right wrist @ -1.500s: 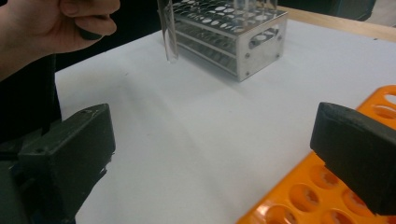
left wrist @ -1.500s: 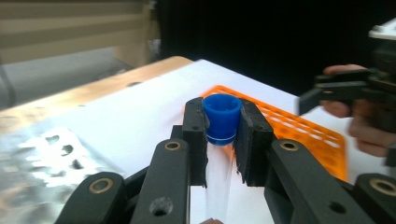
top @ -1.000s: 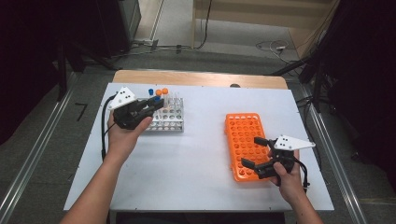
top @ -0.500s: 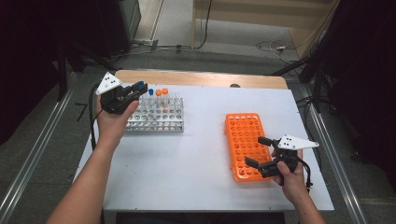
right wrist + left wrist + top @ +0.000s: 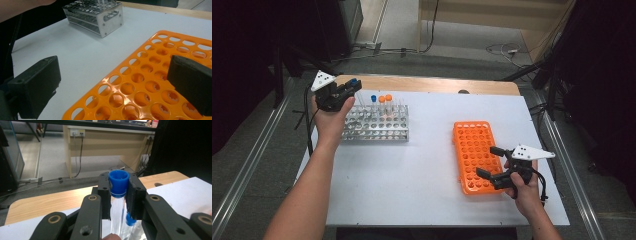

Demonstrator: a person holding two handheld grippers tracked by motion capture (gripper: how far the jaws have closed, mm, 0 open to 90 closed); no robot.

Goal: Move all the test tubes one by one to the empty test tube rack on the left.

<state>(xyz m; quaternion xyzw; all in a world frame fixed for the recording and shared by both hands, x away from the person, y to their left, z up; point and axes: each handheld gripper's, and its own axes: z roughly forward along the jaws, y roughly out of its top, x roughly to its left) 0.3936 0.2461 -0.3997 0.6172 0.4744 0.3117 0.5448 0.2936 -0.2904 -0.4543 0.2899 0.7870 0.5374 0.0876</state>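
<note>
- Left gripper (image 5: 346,91) at upper left of the high view, raised over the left end of the metal rack (image 5: 377,123); jaws clamped on a clear tube with a blue cap (image 5: 119,182) — in the left gripper view the cap sits between the two pads, near their tips, tube body running down toward the bottom of the frame.
- A second blue cap (image 5: 130,219) shows low in the left gripper view, behind the held tube — blurred.
- Metal rack at left-centre of the white table (image 5: 412,165); three capped tubes stand in it: one blue (image 5: 373,99), two orange (image 5: 385,99), side by side near its back row.
- Orange rack (image 5: 475,155) lies flat at right-centre of the high view, its holes look empty.
- Right gripper (image 5: 492,162) at lower right of the high view, jaws spread wide, holding nothing; in the right gripper view one pad is over the white table at lower left, the other over the orange rack at right.
- No readable writing, labels or brands on racks, caps or grippers.
- Wooden table edge (image 5: 427,84) along the top of the white surface.
</note>
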